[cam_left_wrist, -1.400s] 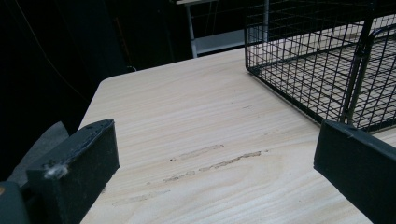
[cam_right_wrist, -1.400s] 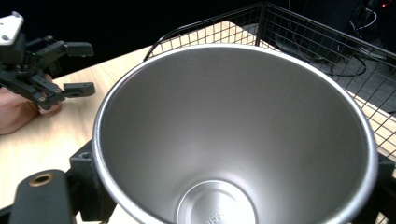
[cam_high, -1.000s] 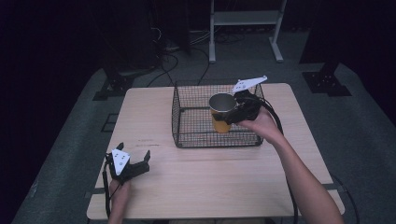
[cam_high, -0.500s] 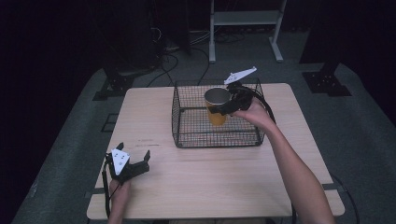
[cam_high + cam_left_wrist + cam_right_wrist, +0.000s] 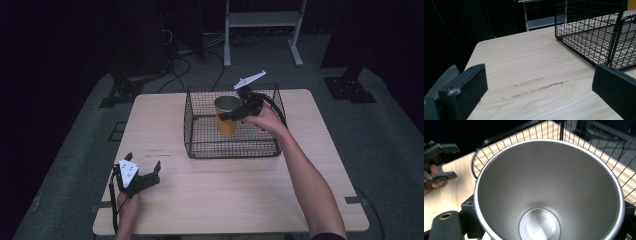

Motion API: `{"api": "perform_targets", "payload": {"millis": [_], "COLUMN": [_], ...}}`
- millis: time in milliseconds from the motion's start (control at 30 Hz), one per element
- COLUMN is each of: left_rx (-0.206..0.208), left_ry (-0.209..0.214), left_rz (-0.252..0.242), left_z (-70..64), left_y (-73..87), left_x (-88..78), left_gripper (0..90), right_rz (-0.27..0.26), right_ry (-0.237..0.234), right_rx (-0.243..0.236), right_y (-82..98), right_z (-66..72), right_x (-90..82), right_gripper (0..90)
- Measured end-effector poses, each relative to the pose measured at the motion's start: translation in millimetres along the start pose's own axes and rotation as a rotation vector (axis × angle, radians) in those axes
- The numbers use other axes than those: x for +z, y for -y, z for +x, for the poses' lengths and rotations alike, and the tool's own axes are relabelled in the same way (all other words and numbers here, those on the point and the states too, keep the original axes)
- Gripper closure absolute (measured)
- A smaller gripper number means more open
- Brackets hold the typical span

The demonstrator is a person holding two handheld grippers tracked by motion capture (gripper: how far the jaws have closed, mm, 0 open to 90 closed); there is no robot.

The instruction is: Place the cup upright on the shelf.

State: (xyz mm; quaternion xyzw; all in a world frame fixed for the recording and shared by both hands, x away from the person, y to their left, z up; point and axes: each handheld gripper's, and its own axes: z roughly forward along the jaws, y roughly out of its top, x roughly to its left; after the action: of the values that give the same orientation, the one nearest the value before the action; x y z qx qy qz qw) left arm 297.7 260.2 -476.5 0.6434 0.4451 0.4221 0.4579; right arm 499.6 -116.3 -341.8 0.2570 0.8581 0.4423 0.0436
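— Dark floor and black stands ring a pale wooden worktop [image 5: 240, 200], with cables trailing behind it. What is going on at its far side?

— Over the black wire-mesh basket [image 5: 232, 147], the right gripper [image 5: 239, 113] is clamped on a yellow cup with a bare steel inside [image 5: 227, 117]. It holds the cup upright, above the basket floor, about level with the basket's top edge. In the right gripper view the cup's steel interior [image 5: 549, 192] sits between the two black jaws, which press on its sides.

— And the other hand?

— Near the front left corner, the left gripper [image 5: 142, 175] rests low on the worktop with its jaws spread wide and nothing between them. The left gripper view looks across bare wood [image 5: 529, 75] toward the basket's corner [image 5: 614, 40].

— What might go wrong from here?

— My guess is the smooth, tapered wall. If the squeeze slackens, the cup could slide down through the jaws and drop into the basket. A sideways move could also knock the base against the wire rim, twisting the cup in the grip or dragging the light basket across the worktop, since nothing steadies it.
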Motion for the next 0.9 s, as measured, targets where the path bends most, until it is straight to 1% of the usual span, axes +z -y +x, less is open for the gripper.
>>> {"api": "perform_targets", "payload": {"millis": [133, 167, 267, 333, 367, 400, 433, 533, 733, 767, 800, 900], "left_rx": [-0.001, -0.001, -0.003, -0.001, -0.001, -0.001, -0.001, -0.002, -0.004, -0.004, -0.004, -0.003], "left_ry": [0.0, 0.0, 0.0, 0.001, 0.0, 0.001, 0.001, 0.001, 0.001, 0.001, 0.001, 0.001], "left_rz": [0.0, 0.0, -0.001, 0.0, 0.0, -0.001, -0.001, -0.001, -0.002, -0.002, -0.002, -0.001], "left_z": [0.1, 0.2, 0.3, 0.5, 0.5, 0.5, 0.5, 0.6, 0.8, 0.8, 0.8, 0.8], "left_y": [0.1, 0.1, 0.1, 0.1, 0.1, 0.1, 0.1, 0.1, 0.2, 0.2, 0.2, 0.2], "left_x": [0.0, -0.1, 0.0, -0.2, -0.2, -0.2, -0.2, -0.2, -0.2, -0.2, -0.2, -0.3], "left_gripper": [0.0, 0.0, 0.0, 0.0, 0.0, 0.0, 0.0, 0.0, 0.0, 0.0, 0.0, 0.0], "right_rz": [0.022, 0.028, 0.036, 0.041, 0.042, 0.042, 0.044, 0.05, 0.061, 0.063, 0.066, 0.072], "right_ry": [0.003, 0.005, 0.002, 0.01, 0.013, 0.013, 0.015, 0.017, 0.035, 0.039, 0.06, 0.07], "right_rx": [0.022, 0.021, 0.025, 0.022, 0.033, 0.033, 0.047, 0.05, 0.07, 0.071, 0.064, 0.061], "right_y": [5.1, 6.6, 8.8, 9.7, 10.9, 10.9, 12.4, 13.9, 18.2, 18.6, 19.5, 20.3], "right_z": [-7.4, -9.2, -12.4, -13.8, -16.5, -16.5, -19.0, -20.9, -27.0, -27.7, -28.3, -28.6], "right_x": [12.9, 17.2, 23.2, 25.8, 28.3, 28.3, 30.9, 33.3, 41.2, 41.9, 44.2, 46.2], "right_gripper": [12.5, 12.5, 12.6, 12.6, 12.6, 12.6, 12.5, 12.5, 12.6, 12.6, 12.6, 12.6]}}
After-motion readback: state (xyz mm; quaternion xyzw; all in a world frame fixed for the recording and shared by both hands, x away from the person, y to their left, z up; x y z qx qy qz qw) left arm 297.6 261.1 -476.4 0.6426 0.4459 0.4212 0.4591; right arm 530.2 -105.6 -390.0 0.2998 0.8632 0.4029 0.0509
